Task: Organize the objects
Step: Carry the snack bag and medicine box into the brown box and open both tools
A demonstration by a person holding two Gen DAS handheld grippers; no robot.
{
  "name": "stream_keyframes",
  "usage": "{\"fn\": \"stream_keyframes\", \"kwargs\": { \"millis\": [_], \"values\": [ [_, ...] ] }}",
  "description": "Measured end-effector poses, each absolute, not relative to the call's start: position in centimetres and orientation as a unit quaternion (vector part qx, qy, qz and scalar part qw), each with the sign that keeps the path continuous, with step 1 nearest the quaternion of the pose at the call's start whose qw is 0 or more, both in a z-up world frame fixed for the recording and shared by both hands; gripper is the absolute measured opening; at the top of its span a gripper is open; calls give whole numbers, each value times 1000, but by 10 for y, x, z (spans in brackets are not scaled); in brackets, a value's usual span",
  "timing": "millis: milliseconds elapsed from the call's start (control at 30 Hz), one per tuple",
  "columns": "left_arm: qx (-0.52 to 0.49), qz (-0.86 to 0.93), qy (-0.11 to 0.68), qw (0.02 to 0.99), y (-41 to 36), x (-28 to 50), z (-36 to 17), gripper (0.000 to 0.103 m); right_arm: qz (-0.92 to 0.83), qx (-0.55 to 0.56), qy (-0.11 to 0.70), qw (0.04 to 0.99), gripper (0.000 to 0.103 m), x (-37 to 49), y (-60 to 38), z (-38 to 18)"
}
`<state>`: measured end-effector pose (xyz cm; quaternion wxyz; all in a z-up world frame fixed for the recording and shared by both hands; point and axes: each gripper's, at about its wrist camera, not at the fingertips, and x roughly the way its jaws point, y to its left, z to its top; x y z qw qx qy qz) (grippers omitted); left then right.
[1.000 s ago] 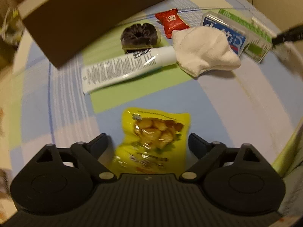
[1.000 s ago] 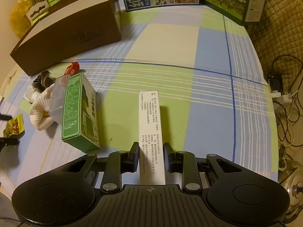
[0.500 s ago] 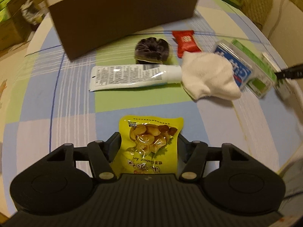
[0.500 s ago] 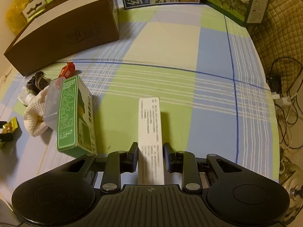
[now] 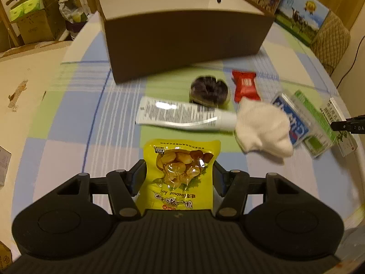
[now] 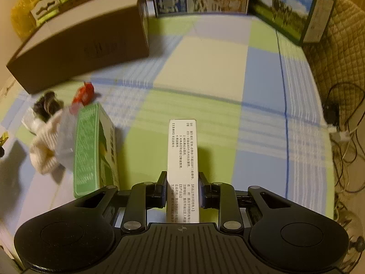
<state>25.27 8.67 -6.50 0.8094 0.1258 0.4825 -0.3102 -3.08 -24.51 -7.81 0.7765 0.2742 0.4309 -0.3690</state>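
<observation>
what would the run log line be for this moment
left gripper: shut on yellow snack pouch | right gripper: shut on white carton | brown box: ahead on table | phase: carrying both

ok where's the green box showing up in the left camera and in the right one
Left wrist view: the green box lies at the far right edge, behind the white cloth and a blue pack.
Right wrist view: the green box sits at lower left, left of the white carton held in the right gripper.
Shared landmark: the brown box, on the table beyond the pile in both views.
</observation>
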Motion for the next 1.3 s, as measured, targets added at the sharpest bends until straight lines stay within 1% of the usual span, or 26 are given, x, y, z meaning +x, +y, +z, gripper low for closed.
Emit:
{"fn": "stream_keyframes", "kwargs": {
  "millis": [400,933,1100,1300],
  "values": [
    [103,-323,430,837,76,273,-14,55,-336,262,385,819,23,-4,-258,-24],
    [93,-323,350,874,34,346,45,55,-252,210,331,885,23,111,-305,34],
    [98,-318,338,880,16,377,54,55,-246,206,319,892,23,147,-328,45],
    [108,-313,349,877,-9,415,46,55,-251,205,315,892,23,180,-359,48]
  ]
}}
